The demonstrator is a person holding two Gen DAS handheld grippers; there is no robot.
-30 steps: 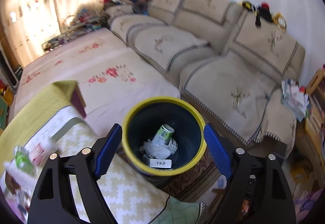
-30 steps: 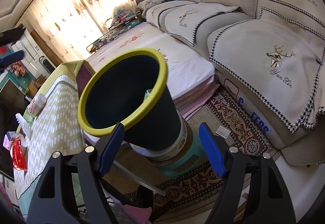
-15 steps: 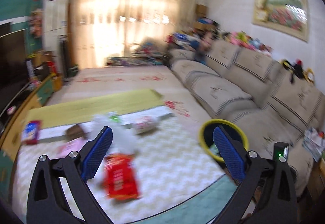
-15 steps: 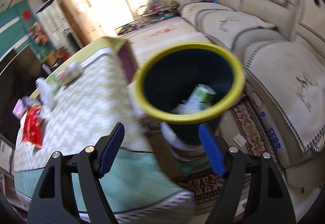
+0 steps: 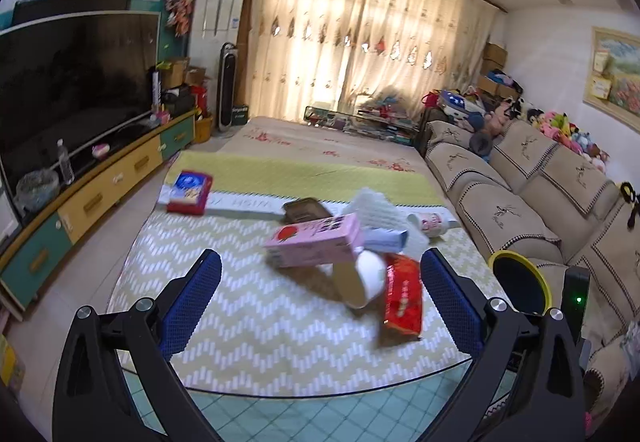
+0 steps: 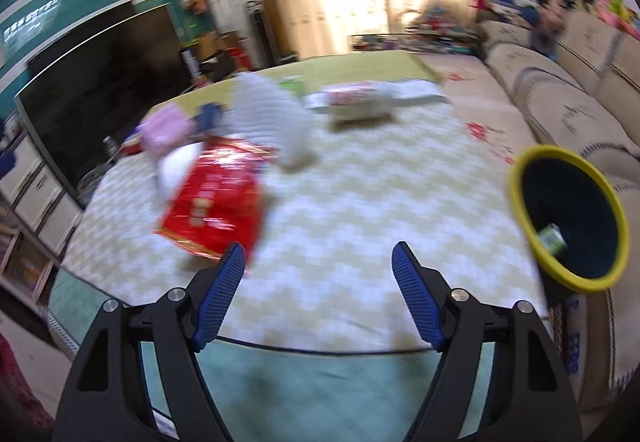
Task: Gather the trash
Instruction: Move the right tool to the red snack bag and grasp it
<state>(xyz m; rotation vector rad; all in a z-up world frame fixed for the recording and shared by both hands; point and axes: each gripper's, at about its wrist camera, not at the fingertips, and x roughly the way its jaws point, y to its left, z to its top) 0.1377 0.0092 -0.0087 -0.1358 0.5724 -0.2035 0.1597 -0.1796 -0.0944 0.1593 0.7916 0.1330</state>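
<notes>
I am holding the left gripper (image 5: 318, 284) above the near half of the counter (image 5: 256, 326), its blue pads spread wide apart and gripping nothing. The trash pile is lying just ahead of it and toward its right finger: a pink carton (image 5: 316, 244) is resting tilted on top, a white cup (image 5: 366, 278) is lying on its side below it, and a red packet (image 5: 402, 298) is lying flat just inside the right pad. Behind these I am seeing a crumpled white wrapper (image 5: 374, 211) and a small white bottle (image 5: 430, 222) on its side; a red-and-blue box (image 5: 189, 193) is sitting well apart at the far left of the counter. The bin (image 5: 520, 286), dark with a yellow rim, is standing off the counter's right edge, beyond the right finger, near the sofa (image 5: 520, 201). I am holding the right gripper (image 6: 318, 296) over the near edge of the counter (image 6: 360, 242), its pads likewise parted and empty. This view is motion-blurred. The red packet (image 6: 214, 207) is lying ahead and left, just beyond the left pad; the white wrapper (image 6: 276, 121) is farther back. The bin (image 6: 568, 217) is off to the right, tipped toward the camera, with a green-labelled item (image 6: 553, 238) inside.
</notes>
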